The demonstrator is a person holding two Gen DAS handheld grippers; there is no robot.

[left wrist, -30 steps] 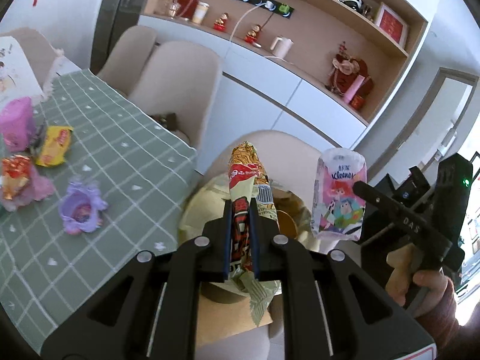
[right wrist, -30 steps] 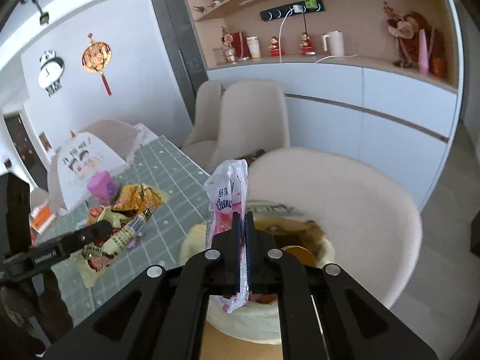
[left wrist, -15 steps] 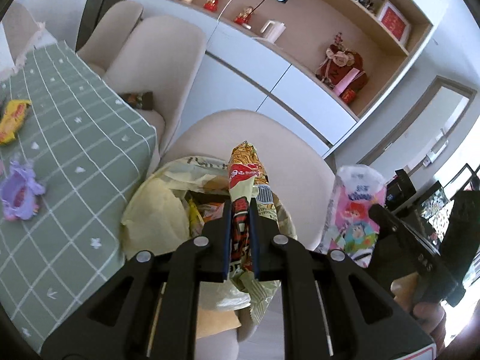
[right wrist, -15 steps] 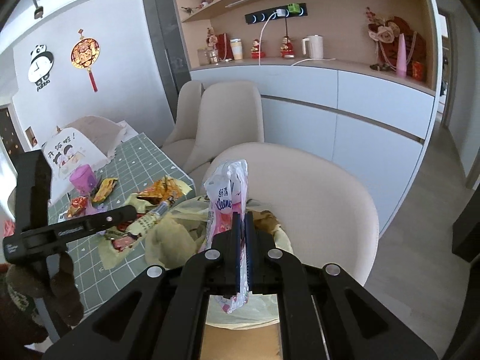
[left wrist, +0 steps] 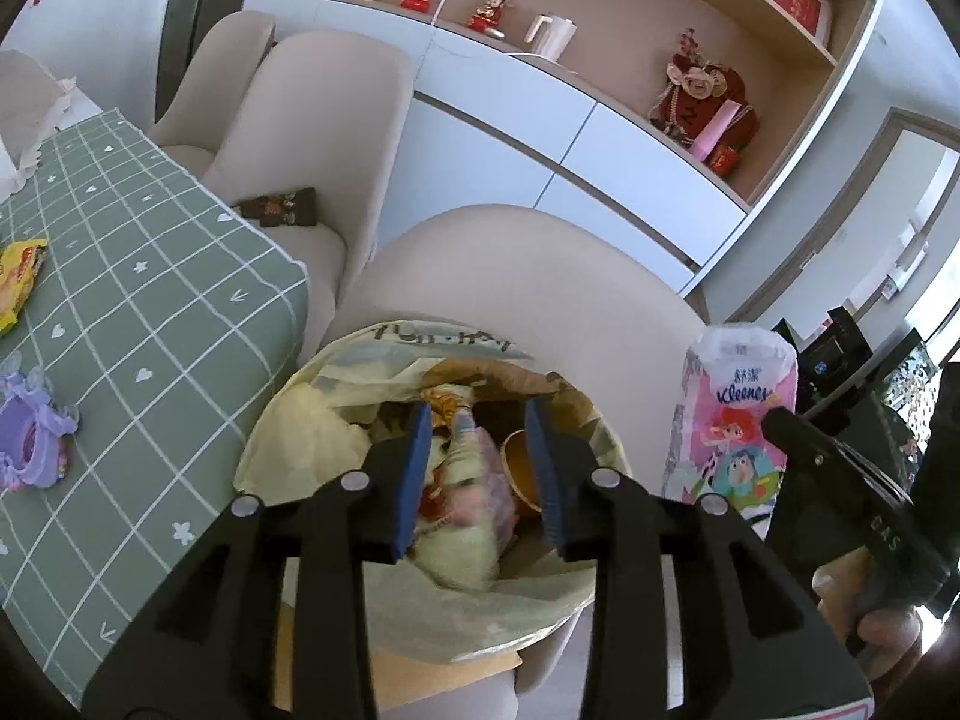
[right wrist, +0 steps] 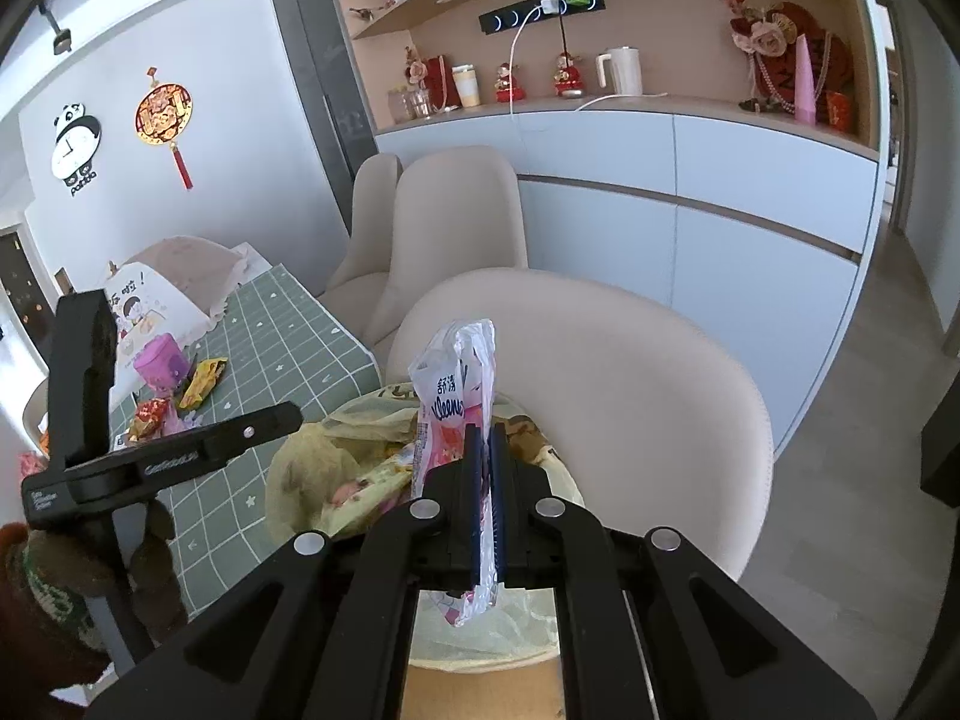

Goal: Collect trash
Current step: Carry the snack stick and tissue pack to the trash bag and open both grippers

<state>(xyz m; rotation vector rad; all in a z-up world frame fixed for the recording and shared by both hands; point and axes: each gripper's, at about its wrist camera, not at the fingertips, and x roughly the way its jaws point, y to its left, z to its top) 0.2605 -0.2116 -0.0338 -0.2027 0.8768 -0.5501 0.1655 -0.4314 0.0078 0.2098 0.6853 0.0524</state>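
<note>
On my far left the green checked worktop [left wrist: 150, 312] carries leftover litter: a yellow wrapper [left wrist: 18, 276] at its edge and a purple wrapper [left wrist: 30, 444] nearer me. A dark packet [left wrist: 279, 207] lies on the seat of the beige chair [left wrist: 312, 120] beside the worktop. Next comes the bin with its yellow liner [left wrist: 288, 438], sitting on the seat of a second, rounded chair [left wrist: 540, 276]. My left tool [left wrist: 480, 462] hangs right above the bin's mouth, its blue-padded fingers [left wrist: 414, 468] spread apart with nothing between them; a crumpled snack wrapper [left wrist: 474, 480] lies in the bin below them. To the right, my right tool [right wrist: 485, 501] is pressed together on a pink Kleenex tissue pack [right wrist: 459, 396], pinching its lower part and holding it upright over the bin's near right rim.
</note>
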